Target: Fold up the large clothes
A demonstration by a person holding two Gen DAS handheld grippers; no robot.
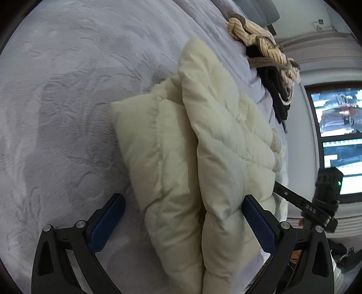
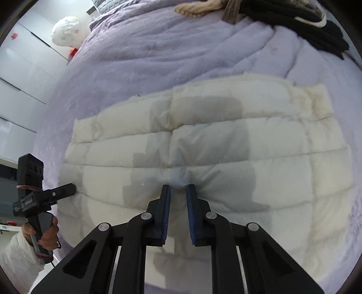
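Observation:
A cream quilted puffer jacket (image 2: 203, 144) lies folded on a lavender bedspread (image 2: 147, 58). In the left wrist view the jacket (image 1: 203, 140) stands up in thick folds between my fingers. My left gripper (image 1: 183, 201) is open wide, its jaws straddling the near edge of the jacket. It also shows in the right wrist view (image 2: 67, 190), at the jacket's left edge. My right gripper (image 2: 178, 186) is nearly shut and pinches a small bunch of jacket fabric at its tips, pressing down on the middle of the jacket.
A pile of other clothes, striped beige (image 1: 260, 36) and black (image 1: 278, 90), lies at the far side of the bed, also in the right wrist view (image 2: 294, 18). A window (image 1: 334, 135) is on the right. White cabinets (image 2: 20, 74) stand to the left.

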